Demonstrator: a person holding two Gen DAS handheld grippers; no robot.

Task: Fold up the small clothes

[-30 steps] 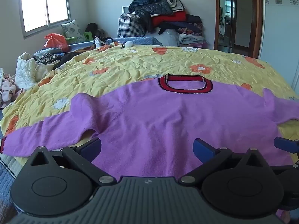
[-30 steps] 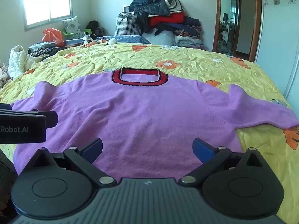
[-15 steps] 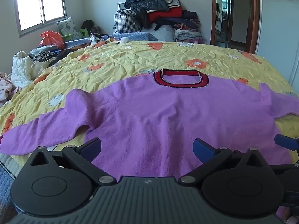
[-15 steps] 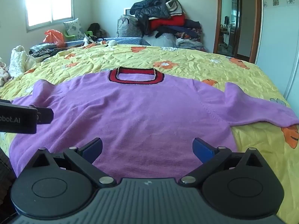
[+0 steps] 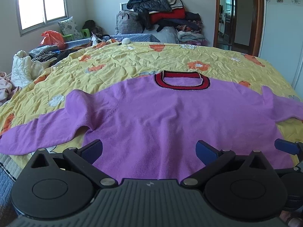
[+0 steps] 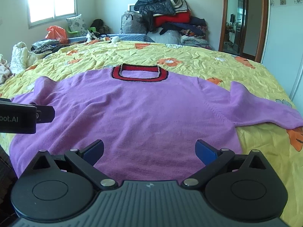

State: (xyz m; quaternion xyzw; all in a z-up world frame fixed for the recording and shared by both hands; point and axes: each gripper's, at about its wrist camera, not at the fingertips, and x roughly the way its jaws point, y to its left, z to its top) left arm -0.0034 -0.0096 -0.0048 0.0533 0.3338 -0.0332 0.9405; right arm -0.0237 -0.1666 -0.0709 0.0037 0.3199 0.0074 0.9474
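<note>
A purple sweater (image 5: pixel 170 117) with a red and black collar (image 5: pixel 181 81) lies flat on the yellow flowered bedspread (image 5: pixel 132 60), sleeves spread to both sides. It also shows in the right wrist view (image 6: pixel 136 113). My left gripper (image 5: pixel 149 150) is open and empty above the sweater's near hem, left of centre. My right gripper (image 6: pixel 149 150) is open and empty above the hem, right of centre. The right gripper's blue fingertip (image 5: pixel 286 146) shows at the left view's right edge. The left gripper's body (image 6: pixel 19 118) shows at the right view's left edge.
A pile of clothes and a checked bag (image 5: pixel 162 19) stands against the far wall. Bags, a pillow and loose clothes (image 5: pixel 37 56) lie along the bed's left side. A doorway (image 5: pixel 234 19) opens at the back right. A white wall (image 6: pixel 284 47) runs along the right.
Both grippers have drawn back slightly and risen a little above the sweater's hem. The sweater has not moved, and both grippers stay open.
</note>
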